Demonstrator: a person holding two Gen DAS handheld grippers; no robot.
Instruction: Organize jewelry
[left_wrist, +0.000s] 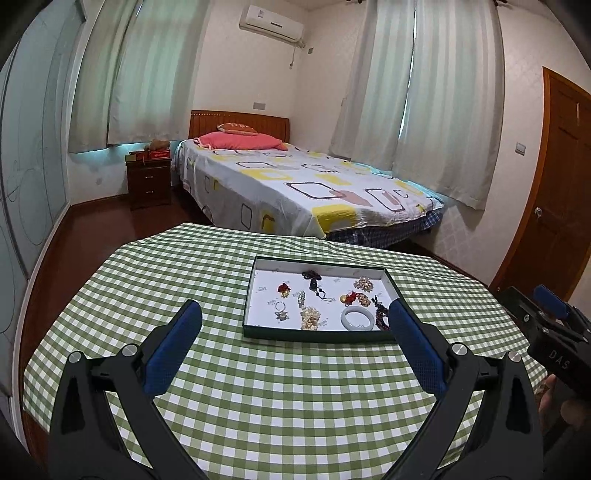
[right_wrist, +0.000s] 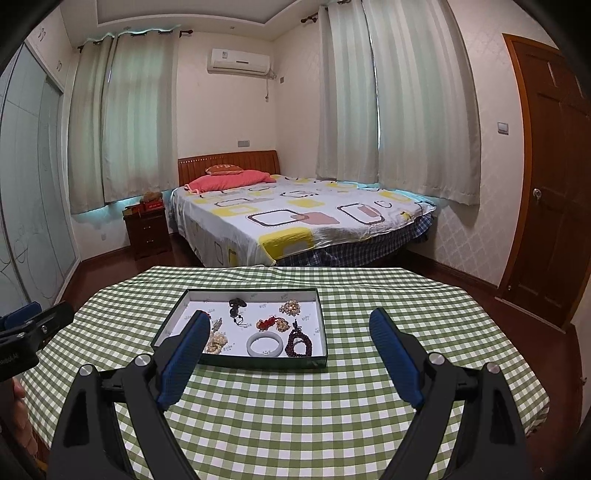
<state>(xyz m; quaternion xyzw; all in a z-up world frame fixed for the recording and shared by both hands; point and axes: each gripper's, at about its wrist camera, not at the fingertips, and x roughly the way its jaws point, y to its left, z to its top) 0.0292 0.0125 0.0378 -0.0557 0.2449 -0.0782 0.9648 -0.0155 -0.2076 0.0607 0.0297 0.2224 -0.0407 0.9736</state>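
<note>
A shallow dark-rimmed box (left_wrist: 255, 284) (right_wrist: 321, 317) with a white floor lies on the green checked table. Inside it lie several pieces: a pale jade bangle (left_wrist: 357, 318) (right_wrist: 265, 345), a dark red bead bracelet (right_wrist: 299, 343) (left_wrist: 382, 319), cream bead clusters (left_wrist: 310, 318) (right_wrist: 291, 307), a black pendant (left_wrist: 313, 280) (right_wrist: 236, 308) and a red charm (left_wrist: 283, 289). My left gripper (left_wrist: 293, 314) hovers open short of the box, nothing between its blue pads. My right gripper (right_wrist: 290, 325) is open too, near the box's front; its left finger (right_wrist: 184, 354) hides the box's left part.
The checked tablecloth (left_wrist: 258, 398) (right_wrist: 295, 413) spreads wide around the box. Beyond the table stand a bed (left_wrist: 295, 184), a nightstand (left_wrist: 149, 182) and curtains. A wooden door (right_wrist: 554, 184) is at the right. The other gripper's body shows at the right edge (left_wrist: 554, 332) and left edge (right_wrist: 26, 332).
</note>
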